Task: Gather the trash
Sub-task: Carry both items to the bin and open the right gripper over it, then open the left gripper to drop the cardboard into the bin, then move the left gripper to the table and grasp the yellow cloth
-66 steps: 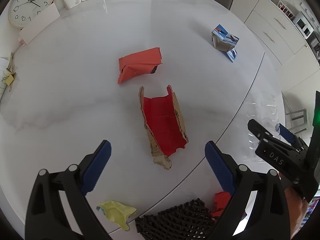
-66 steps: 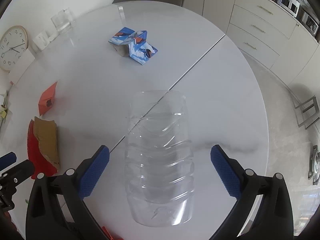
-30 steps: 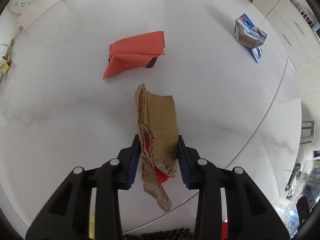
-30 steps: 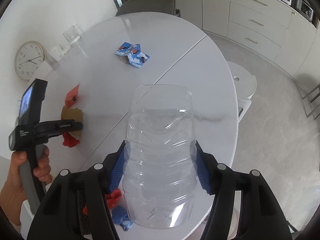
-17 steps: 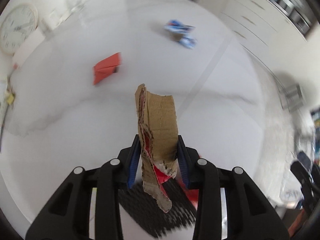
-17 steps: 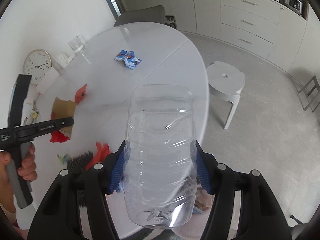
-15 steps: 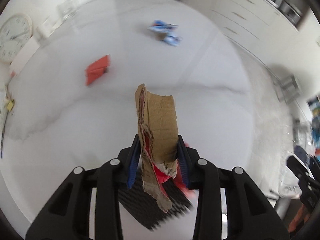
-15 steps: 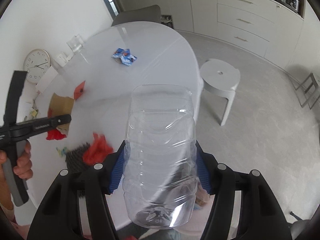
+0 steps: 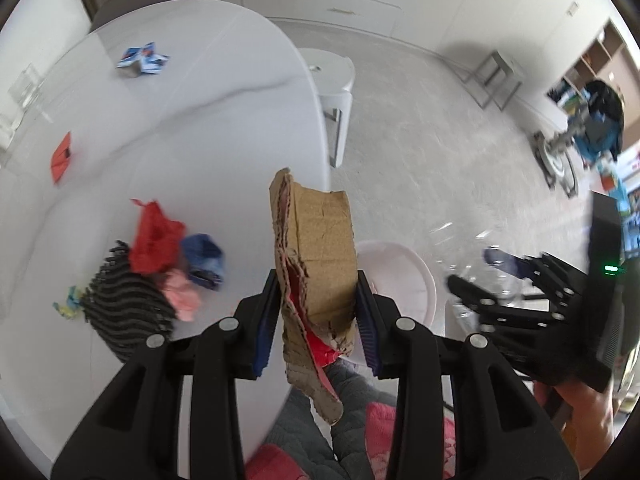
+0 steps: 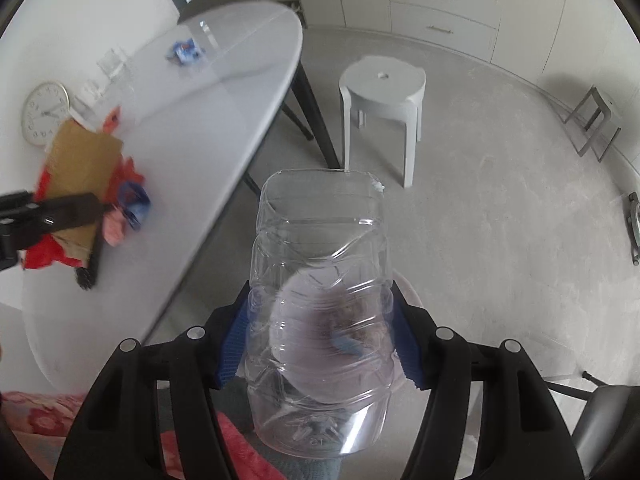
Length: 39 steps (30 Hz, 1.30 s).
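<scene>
Two grippers in view, each loaded. Left gripper [image 9: 316, 322]: blue pads pressed against both faces of a torn cardboard piece [image 9: 316, 256], brown outside, red lining showing at the ragged lower end; the piece stands roughly upright between the jaws and its lower tip hangs below them. Seen from the right wrist camera, the same cardboard [image 10: 78, 168] is clamped at the left of frame, over the table.

Right gripper [image 10: 320, 334]: pads squeezing the ribbed sides of a clear plastic bottle [image 10: 318, 312], base toward the camera, open cut end pointing away. Bottle is held off the table, above grey floor, with a pale round bin [image 9: 404, 280] below it, seen through the plastic in the right wrist view. In the left wrist view the bin sits just beyond the table edge, directly behind the cardboard; the right gripper [image 9: 496, 276] is to its right, blurred.

White oval table [image 9: 192, 128] surface carries: a black ridged mat [image 9: 120, 304] near the edge, with crumpled red paper [image 9: 154, 236], a blue scrap [image 9: 202, 260] and a pink scrap [image 9: 182, 294] bunched against it; a small yellow-green scrap [image 9: 66, 302] just left of the mat; an orange-red folded carton [image 9: 61, 156] well apart, farther in; a blue-and-white carton [image 9: 142, 58] at the far end.

White plastic stool [image 10: 382, 92] stands on the floor beside the table
</scene>
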Each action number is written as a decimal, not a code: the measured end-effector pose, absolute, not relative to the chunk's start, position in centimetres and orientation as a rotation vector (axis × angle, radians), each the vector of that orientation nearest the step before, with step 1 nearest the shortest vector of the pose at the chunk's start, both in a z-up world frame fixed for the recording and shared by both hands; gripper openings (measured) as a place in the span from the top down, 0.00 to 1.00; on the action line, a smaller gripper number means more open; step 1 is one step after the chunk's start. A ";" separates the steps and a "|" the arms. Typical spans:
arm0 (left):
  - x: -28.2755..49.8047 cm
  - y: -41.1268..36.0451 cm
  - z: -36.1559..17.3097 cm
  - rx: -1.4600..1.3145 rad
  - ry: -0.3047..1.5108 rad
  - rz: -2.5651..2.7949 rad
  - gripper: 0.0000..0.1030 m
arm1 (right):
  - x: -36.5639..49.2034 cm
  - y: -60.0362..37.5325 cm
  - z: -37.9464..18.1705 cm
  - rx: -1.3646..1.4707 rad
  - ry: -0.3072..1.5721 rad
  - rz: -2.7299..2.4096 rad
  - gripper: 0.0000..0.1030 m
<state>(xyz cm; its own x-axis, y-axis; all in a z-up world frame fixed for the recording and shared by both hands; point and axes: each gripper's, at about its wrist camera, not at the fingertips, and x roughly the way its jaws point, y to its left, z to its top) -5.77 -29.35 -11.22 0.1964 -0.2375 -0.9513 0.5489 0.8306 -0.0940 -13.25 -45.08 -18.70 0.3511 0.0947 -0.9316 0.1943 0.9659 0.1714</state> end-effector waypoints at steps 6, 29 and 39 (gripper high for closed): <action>-7.3 -32.0 -11.8 0.329 1.266 -0.583 0.65 | -15.3 -47.9 -17.3 0.310 1.174 -0.119 0.02; -12.2 -37.1 -11.7 0.478 1.194 -0.662 0.08 | -19.9 -56.2 -9.6 0.336 0.955 -0.317 0.02; -8.0 -28.0 -7.2 0.327 1.062 -0.481 0.08 | -15.2 -50.1 -6.4 0.244 0.902 -0.156 0.02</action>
<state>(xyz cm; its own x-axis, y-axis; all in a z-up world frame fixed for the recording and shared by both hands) -8.04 -27.95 -7.21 0.3996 -0.2182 -0.8903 0.5254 0.8504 0.0274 -15.20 -50.09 -6.43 0.6111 -0.0313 -0.7909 0.2358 0.9610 0.1442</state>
